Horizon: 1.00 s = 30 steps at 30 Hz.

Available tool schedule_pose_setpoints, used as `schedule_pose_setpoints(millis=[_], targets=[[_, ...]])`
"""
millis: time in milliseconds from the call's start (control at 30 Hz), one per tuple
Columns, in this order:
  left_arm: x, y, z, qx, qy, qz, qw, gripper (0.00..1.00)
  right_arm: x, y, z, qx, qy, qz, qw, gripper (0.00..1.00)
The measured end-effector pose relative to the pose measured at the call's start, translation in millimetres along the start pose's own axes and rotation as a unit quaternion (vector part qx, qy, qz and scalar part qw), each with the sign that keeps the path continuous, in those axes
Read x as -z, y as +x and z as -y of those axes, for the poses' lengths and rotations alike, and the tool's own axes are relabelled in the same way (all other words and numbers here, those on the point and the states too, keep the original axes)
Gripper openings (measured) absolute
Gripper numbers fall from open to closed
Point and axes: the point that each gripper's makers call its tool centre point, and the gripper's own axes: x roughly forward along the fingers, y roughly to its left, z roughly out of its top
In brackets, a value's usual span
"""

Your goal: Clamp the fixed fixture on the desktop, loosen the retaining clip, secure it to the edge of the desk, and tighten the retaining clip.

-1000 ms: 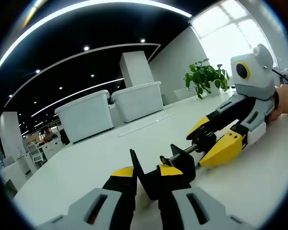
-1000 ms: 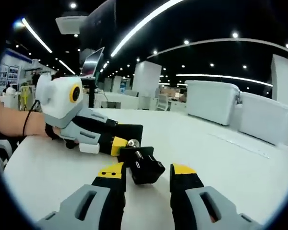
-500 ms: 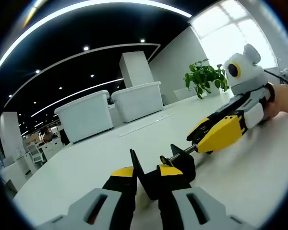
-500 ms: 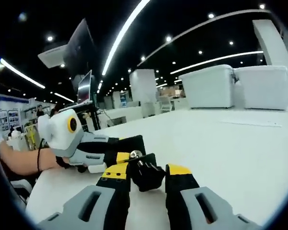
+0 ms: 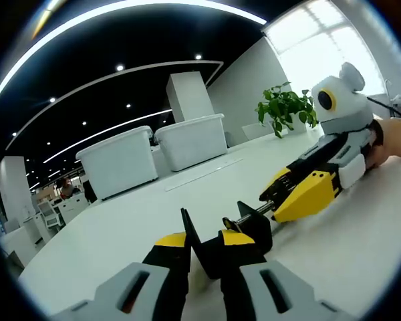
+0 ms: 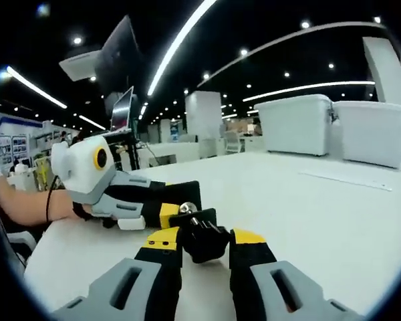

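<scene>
In the left gripper view the black clamp fixture (image 5: 254,226) lies on the white table (image 5: 107,234). My left gripper (image 5: 204,241) is shut on its body, yellow tips on either side. Its screw rod (image 5: 248,211) runs right into my right gripper (image 5: 274,199), whose yellow jaws close on the retaining clip's knob at the rod's end. In the right gripper view my right gripper (image 6: 206,239) holds that black knob end of the fixture (image 6: 210,246) between its tips. Behind the fixture, my left gripper (image 6: 180,204) comes in from the left.
Two white bins (image 5: 120,160) (image 5: 194,140) stand at the table's far side, with a potted plant (image 5: 287,107) to the right. A person's hand (image 5: 397,144) holds the right gripper. A monitor on a stand (image 6: 123,110) rises behind the arm (image 6: 20,204).
The right gripper has rolled about the screw rod, first one way, then partly back, and its jaws have closed on the knob. The left gripper and the fixture's body have stayed still.
</scene>
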Motion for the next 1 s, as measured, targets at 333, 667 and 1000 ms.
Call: schedule_pose_setpoints(millis=[333, 667, 1000], targets=[[0.3, 0, -1.1, -0.002, -0.001, -0.001, 1.0, 0.17, -2.2, 4, -1, 0.029, -0.135, 0.002, 0.9904, 0.26], [-0.1, 0, -0.7, -0.001, -0.001, 0.0, 1.0, 0.17, -11.7, 0, -2, 0.001, 0.011, 0.027, 0.9996, 0.4], [-0.1, 0, -0.6, 0.0, -0.001, 0.0, 1.0, 0.17, -6.5, 1, 7, 0.003, 0.056, 0.015, 0.9983, 0.25]])
